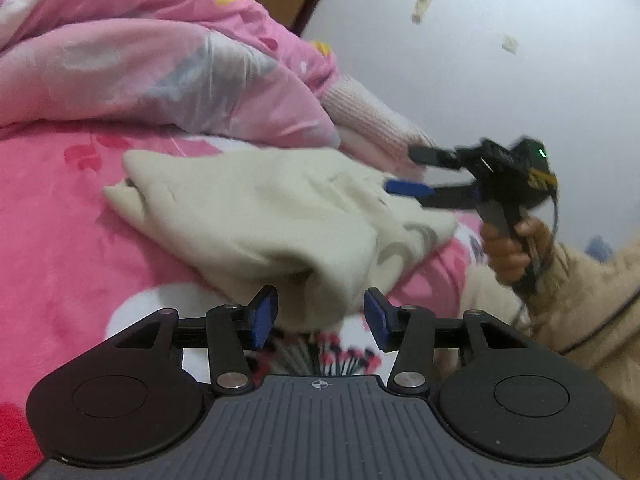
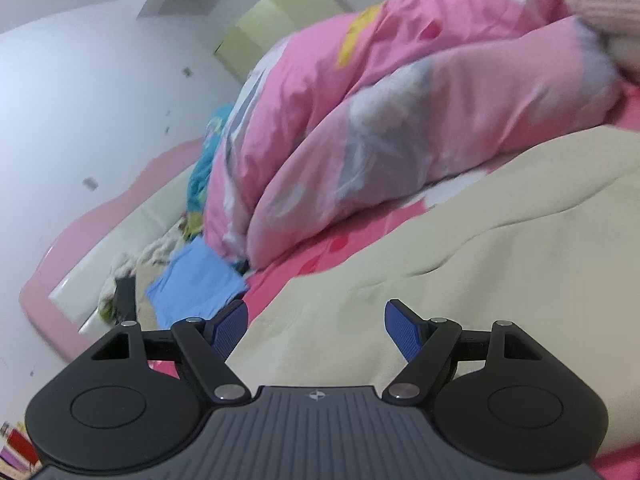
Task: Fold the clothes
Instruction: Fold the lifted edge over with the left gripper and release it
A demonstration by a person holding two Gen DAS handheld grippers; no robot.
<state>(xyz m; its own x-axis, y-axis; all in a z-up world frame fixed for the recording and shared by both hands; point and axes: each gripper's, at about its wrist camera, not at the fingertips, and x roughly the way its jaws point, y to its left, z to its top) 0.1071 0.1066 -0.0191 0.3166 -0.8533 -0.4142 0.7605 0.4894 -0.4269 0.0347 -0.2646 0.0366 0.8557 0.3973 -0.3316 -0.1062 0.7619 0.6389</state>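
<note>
A cream garment [image 1: 256, 208] lies partly folded on the pink bed sheet [image 1: 52, 216]. My left gripper [image 1: 320, 300] is at its near edge, and a lump of the cream cloth sits between the blue pads [image 1: 262, 316]. The left pad is against the cloth, while a gap shows at the right pad, so the jaws are open. My right gripper [image 1: 400, 170], held by a hand [image 1: 508, 252], hovers open over the garment's far right edge. In the right wrist view the right gripper [image 2: 316, 312] stands wide open just above the cream garment [image 2: 480, 260], with nothing pinched.
A bunched pink quilt [image 1: 140, 52] lies behind the garment, with a pale pink knitted piece [image 1: 372, 116] beside it. A blue cloth [image 2: 192, 284] and a pink-and-cream headboard [image 2: 120, 224] are at the bed's far end. A beige sleeve [image 1: 588, 308] is at the right.
</note>
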